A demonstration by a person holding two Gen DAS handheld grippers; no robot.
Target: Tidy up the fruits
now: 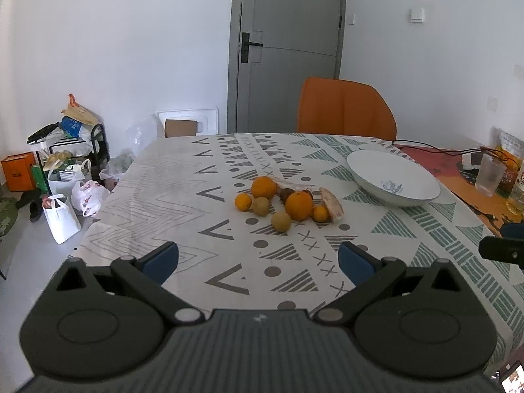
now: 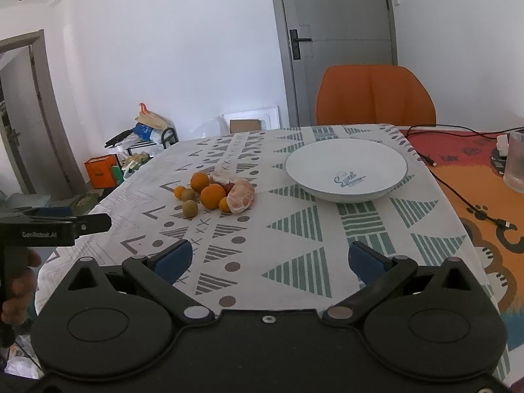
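A pile of fruit lies mid-table: two large oranges (image 1: pixel 298 205) (image 2: pixel 213 196), small tangerines (image 1: pixel 243 201), brown kiwis (image 1: pixel 280 221) (image 2: pixel 190 208), a dark red fruit (image 1: pixel 286 193) and a peeled pomelo piece (image 1: pixel 331 204) (image 2: pixel 241 200). A white bowl (image 1: pixel 393 177) (image 2: pixel 345 168) with blue lettering stands empty to the right of the pile. My left gripper (image 1: pixel 258 258) is open and empty, above the near table edge, short of the fruit. My right gripper (image 2: pixel 268 260) is open and empty, near the front edge, short of the bowl.
A patterned cloth covers the table (image 1: pixel 163 180). An orange chair (image 1: pixel 344 108) stands at the far side. Cables (image 2: pixel 458 193), a clear cup (image 2: pixel 515 160) and packets (image 1: pixel 507 150) sit at the right. Bags and boxes (image 1: pixel 62 170) clutter the floor at the left.
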